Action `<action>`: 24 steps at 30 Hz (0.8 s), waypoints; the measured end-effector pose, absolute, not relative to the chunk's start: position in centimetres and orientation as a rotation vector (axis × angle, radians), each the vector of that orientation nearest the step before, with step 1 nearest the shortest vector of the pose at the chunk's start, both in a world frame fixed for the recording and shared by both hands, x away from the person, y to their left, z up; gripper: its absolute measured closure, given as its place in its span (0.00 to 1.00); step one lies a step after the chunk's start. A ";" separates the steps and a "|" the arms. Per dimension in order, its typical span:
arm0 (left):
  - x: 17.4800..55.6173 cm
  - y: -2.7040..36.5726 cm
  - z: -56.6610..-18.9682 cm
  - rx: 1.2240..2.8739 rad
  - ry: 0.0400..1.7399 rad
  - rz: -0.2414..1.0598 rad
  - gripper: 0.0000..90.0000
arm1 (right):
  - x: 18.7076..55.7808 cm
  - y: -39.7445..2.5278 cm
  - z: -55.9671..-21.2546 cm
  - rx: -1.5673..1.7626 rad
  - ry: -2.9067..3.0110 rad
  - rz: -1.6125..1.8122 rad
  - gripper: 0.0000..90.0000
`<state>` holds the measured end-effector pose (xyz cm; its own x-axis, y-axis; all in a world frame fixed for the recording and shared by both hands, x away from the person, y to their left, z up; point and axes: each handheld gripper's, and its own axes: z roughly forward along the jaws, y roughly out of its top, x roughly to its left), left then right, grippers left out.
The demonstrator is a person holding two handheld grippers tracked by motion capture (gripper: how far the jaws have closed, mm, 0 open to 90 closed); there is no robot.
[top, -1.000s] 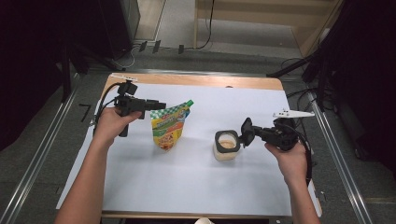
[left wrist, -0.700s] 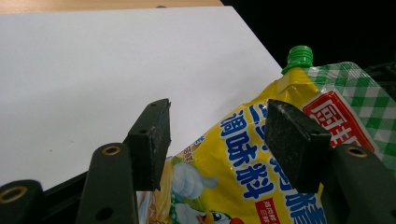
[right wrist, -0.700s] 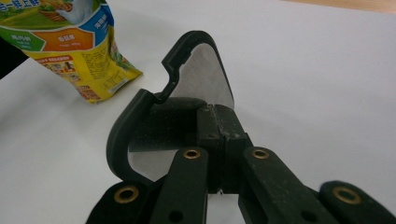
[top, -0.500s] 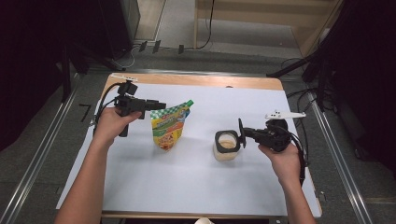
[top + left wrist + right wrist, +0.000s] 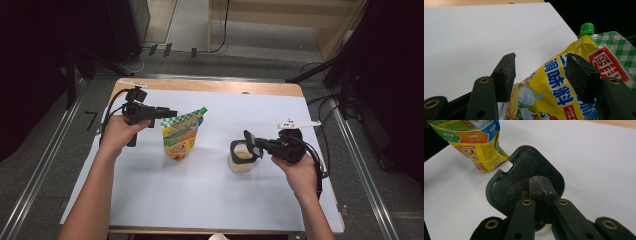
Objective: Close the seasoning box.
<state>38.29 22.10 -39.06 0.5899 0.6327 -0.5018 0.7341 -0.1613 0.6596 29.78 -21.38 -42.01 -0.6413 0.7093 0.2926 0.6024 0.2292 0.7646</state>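
A yellow and green seasoning pouch [image 5: 179, 140] with a green screw cap [image 5: 587, 27] stands upright at centre left of the white table cover [image 5: 210, 200]. My left gripper [image 5: 172, 114] is open at the pouch's upper left edge, and the pouch [image 5: 549, 95] lies between its jaws in the left gripper view [image 5: 540, 67]. A small clear jar [image 5: 241, 161] of pale contents stands uncovered at centre right. My right gripper [image 5: 255, 146] is shut on the jar's black lid [image 5: 524, 177], held tilted up at the jar's right rim.
The wooden table edge [image 5: 210, 86] runs along the back. Metal rails [image 5: 360, 165] flank the table on both sides, with cables on the floor behind. Bare cover lies in front of the pouch and the jar.
My right gripper with the black lid has shifted slightly left toward the jar and the hand has sunk a little. The left gripper and pouch have stayed put.
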 end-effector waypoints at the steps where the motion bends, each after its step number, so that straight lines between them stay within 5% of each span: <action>1: 38.3 22.1 -39.1 1.868 1.103 -0.135 0.47 | 29.7 -21.2 -42.0 1.269 2.373 1.384 1.00; 24: 38.4 22.2 -39.3 1.866 1.116 -0.148 0.46 | 29.8 -18.1 -43.7 1.172 2.484 1.339 0.94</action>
